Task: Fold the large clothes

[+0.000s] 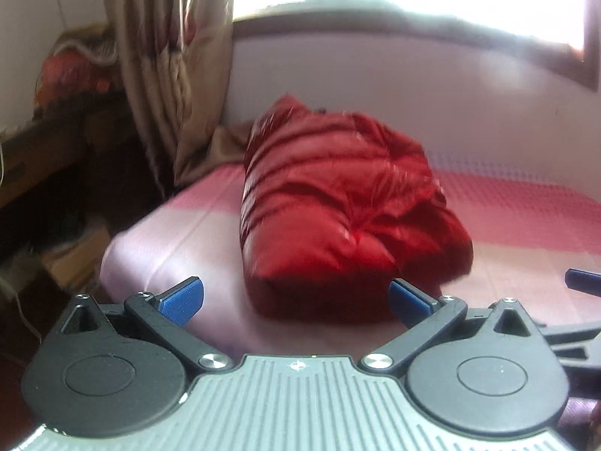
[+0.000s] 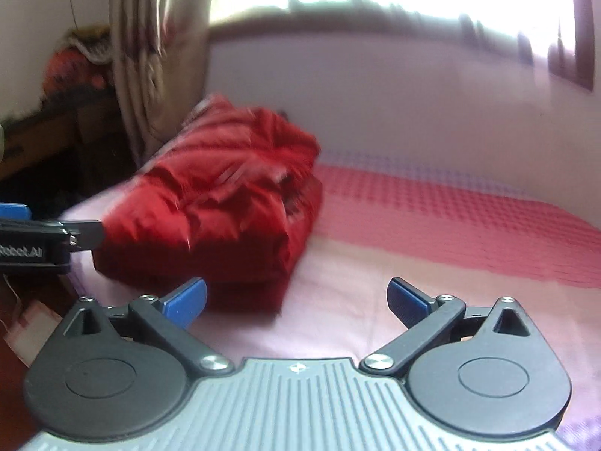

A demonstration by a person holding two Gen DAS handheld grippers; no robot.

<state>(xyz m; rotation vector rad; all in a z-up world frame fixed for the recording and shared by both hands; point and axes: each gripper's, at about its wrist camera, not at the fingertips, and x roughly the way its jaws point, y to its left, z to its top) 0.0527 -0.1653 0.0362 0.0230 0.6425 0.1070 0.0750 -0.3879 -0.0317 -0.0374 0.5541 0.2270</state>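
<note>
Both my grippers, left gripper (image 1: pixel 296 297) and right gripper (image 2: pixel 296 297), hang released; the folded glossy red quilted jacket (image 1: pixel 338 203) lies lengthwise ahead on the pink bed (image 1: pixel 169 233), nearer my left.

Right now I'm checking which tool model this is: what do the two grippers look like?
Both the left gripper and right gripper match: black jointed arms on round black hubs, silver screws, blue textured fingers, a ribbed grey body. White lettering marks the left one's side.

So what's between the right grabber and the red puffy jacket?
Only bare pink bedsheet lies between the open right gripper and the folded red jacket, seen in the right wrist view.
</note>
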